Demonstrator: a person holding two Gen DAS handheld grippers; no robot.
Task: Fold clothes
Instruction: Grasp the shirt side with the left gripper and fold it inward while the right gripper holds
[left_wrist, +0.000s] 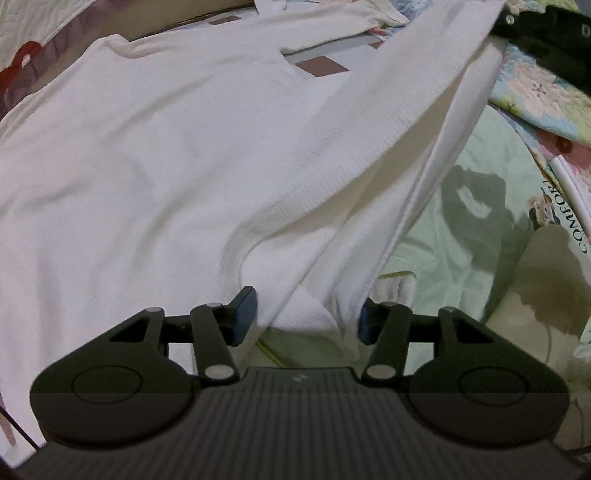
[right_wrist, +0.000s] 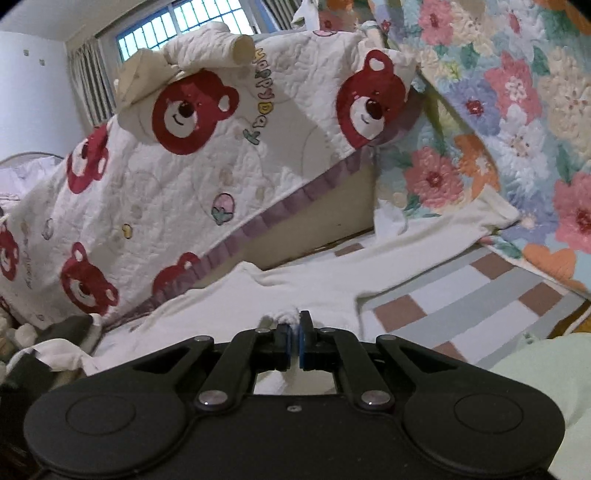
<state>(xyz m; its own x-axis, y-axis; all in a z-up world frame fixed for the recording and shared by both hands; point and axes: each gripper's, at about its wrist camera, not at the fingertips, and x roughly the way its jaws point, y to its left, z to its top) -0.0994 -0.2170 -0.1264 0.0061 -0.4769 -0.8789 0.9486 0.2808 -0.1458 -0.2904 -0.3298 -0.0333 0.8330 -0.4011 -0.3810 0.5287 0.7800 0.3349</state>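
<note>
White long-sleeved shirt (left_wrist: 166, 166) fills the frame's left; left gripper (left_wrist: 308, 317) jaws released around a fold, right gripper (right_wrist: 294, 338) clenched on fabric.

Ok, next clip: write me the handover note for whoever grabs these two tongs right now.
Left tongs: open, the white top's hem corner lies between the fingers, not clamped.
Right tongs: shut on a pinch of the white top.
The top lies spread on the striped sheet, with one side edge lifted, running toward the other tongs.
Done: garment laid out, one edge raised.
Left: close the left tongs, carry the edge across, finish the folds.
</note>
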